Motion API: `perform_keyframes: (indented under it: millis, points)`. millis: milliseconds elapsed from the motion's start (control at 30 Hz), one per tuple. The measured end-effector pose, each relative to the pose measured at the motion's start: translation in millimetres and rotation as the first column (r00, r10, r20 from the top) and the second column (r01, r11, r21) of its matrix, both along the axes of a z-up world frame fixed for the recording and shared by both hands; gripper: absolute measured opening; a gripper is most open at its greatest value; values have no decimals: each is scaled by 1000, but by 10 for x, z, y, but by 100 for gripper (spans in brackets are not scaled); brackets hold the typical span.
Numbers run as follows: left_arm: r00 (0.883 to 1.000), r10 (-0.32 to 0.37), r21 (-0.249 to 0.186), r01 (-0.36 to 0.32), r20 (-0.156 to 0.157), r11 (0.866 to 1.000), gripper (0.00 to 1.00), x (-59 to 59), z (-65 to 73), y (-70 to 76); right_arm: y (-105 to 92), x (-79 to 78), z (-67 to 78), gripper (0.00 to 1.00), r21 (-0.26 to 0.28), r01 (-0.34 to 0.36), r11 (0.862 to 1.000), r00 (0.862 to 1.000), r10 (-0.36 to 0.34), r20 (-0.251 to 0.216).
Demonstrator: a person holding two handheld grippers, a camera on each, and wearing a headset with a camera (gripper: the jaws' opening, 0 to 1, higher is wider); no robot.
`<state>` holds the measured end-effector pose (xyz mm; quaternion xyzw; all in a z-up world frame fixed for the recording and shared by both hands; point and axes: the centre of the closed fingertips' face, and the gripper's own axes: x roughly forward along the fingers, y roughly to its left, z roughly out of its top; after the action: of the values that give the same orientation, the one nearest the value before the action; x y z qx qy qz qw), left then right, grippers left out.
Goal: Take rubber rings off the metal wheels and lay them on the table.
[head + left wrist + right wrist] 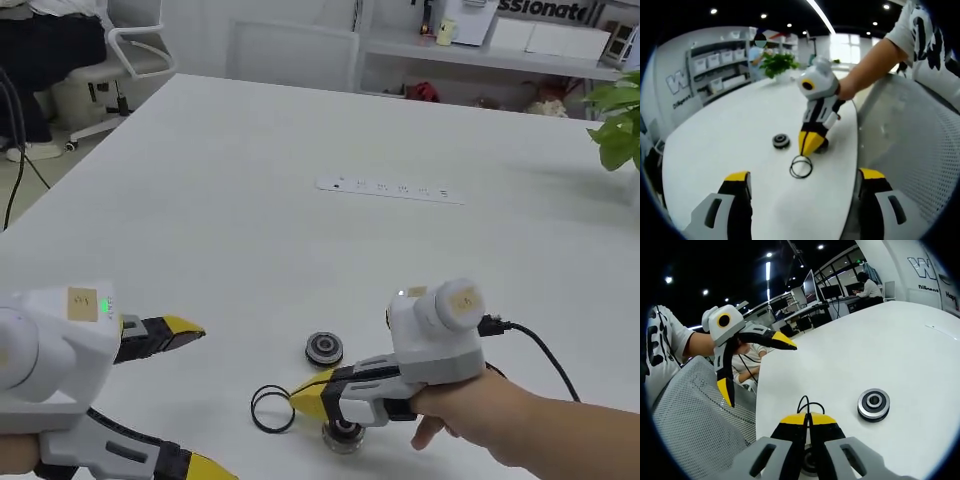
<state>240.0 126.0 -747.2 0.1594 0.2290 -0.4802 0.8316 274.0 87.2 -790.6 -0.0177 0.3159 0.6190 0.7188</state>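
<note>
A black rubber ring (270, 409) is pinched in the closed right gripper (300, 398), left of the near wheel (342, 436). Release onto the table (300, 240) is called for next. The left gripper (215, 400) is held wide, and the far wheel (324, 348) appears ringed.

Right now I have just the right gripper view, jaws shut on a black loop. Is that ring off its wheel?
Observer: Yes. In the head view the whole ring looks to lie flat on the table, around nothing; the right gripper pinches one edge.
Operator: I see one wheel ahead. Where is the other?
Observer: The second wheel stands under the right gripper's body, just behind the tips.
Operator: Anything behind that gripper?
Observer: A black cable trails from its back end over the table.
</note>
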Motion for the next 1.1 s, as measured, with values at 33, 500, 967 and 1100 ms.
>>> perform_keyframes:
  millis: [33,500,967,1100]
  points:
    - [1000,0,1,0,-2,1000,89,-5,-1,-2,-4,7,-2,0,-3,1,1000,1000,-1,5]
    - [1000,3,5,-3,-10,1000,88,-22,-15,-1,-32,17,-56,11,-30,1,1000,1000,0,22]
    - [1000,-4,8,4,-9,1000,87,40,16,-24,-138,66,94,17,-8,18,1000,999,-17,48]
    - [1000,-5,11,5,-7,1000,87,80,31,-24,-203,104,162,19,0,29,1000,998,-29,59]
